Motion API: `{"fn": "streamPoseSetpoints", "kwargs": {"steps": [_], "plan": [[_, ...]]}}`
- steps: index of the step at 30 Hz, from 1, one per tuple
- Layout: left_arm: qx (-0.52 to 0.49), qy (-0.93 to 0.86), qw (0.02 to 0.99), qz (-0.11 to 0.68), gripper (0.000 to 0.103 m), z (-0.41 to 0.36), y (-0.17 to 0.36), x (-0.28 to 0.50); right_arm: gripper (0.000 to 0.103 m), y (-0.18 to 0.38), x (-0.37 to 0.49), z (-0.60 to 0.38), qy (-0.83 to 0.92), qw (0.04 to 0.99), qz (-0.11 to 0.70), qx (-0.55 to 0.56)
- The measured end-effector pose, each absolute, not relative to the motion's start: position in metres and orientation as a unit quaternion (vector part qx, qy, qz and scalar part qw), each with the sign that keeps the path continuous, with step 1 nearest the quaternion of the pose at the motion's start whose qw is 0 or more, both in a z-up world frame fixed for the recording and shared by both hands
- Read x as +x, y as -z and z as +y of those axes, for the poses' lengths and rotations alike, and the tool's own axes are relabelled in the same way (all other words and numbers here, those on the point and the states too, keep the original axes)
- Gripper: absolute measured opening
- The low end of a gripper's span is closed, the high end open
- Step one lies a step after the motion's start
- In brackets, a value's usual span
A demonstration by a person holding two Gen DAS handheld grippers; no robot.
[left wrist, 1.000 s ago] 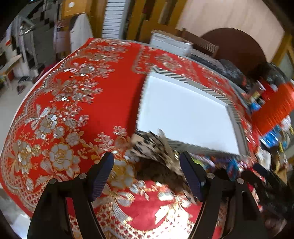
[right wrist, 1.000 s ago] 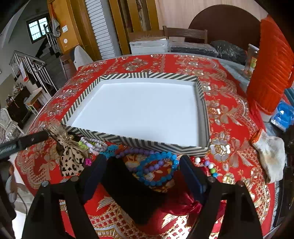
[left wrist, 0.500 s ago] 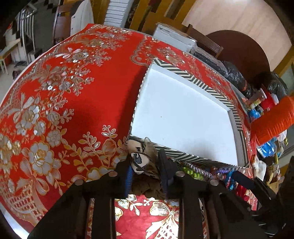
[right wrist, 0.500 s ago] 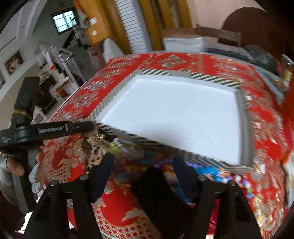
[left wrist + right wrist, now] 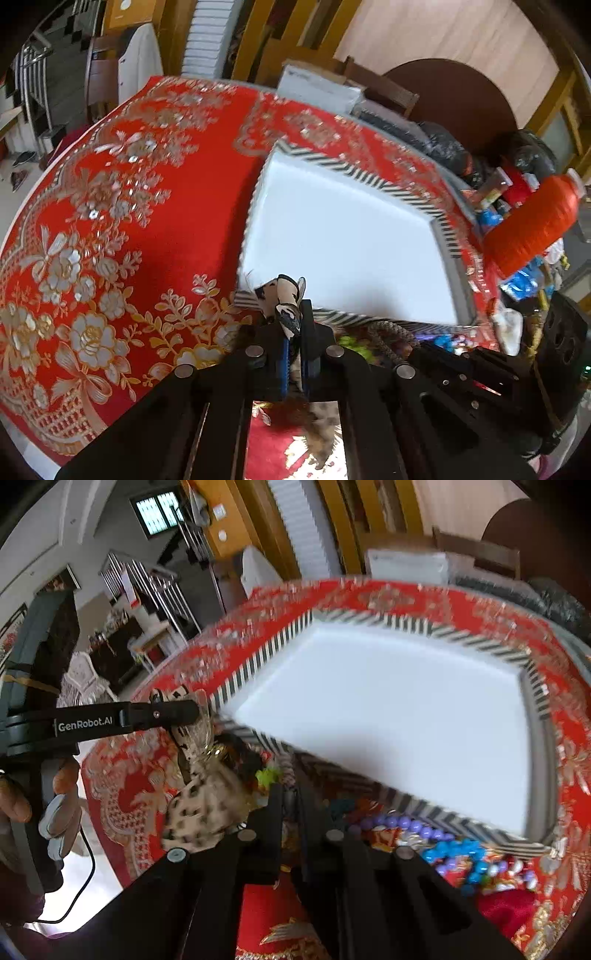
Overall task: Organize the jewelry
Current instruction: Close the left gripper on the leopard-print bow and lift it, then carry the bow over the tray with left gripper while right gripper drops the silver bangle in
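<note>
Our left hand-held gripper (image 5: pixel 293 334) is pressed together, pinching the top of the leopard-print fabric bow hair clip (image 5: pixel 282 301) just over the near left corner of the shallow white tray with a black-and-white striped rim (image 5: pixel 439 218). Our right hand-held gripper (image 5: pixel 291 805) is pressed together on a thin cord-like piece we cannot identify. Blue and purple bead bracelets (image 5: pixel 454 853) lie on the red floral tabletop (image 5: pixel 122 206), along the tray's near edge

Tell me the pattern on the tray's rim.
Black-and-white diagonal stripes on the tray rim, clearest in the right wrist view.
</note>
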State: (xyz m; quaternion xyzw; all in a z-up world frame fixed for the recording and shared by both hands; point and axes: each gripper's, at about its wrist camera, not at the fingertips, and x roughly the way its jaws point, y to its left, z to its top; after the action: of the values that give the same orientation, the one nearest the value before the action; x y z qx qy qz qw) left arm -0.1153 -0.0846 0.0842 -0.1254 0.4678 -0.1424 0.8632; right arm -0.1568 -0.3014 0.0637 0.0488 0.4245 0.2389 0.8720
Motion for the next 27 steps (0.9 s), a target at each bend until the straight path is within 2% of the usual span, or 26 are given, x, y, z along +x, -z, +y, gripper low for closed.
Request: {"fn": "streamPoseSetpoints", "kwargs": {"steps": [10, 27], "plan": [[-0.134, 0.177, 0.87, 0.44, 0.0, -0.093, -0.132, -0.113, 0.007, -0.103, -0.171, -0.345, -0.225, 0.891, 0.38, 0.107], [-0.127, 0.171, 0.881, 0.423, 0.0, -0.111, -0.146, -0.071, 0.007, -0.111, -0.152, -0.39, -0.146, 0.912, 0.371, 0.098]]}}
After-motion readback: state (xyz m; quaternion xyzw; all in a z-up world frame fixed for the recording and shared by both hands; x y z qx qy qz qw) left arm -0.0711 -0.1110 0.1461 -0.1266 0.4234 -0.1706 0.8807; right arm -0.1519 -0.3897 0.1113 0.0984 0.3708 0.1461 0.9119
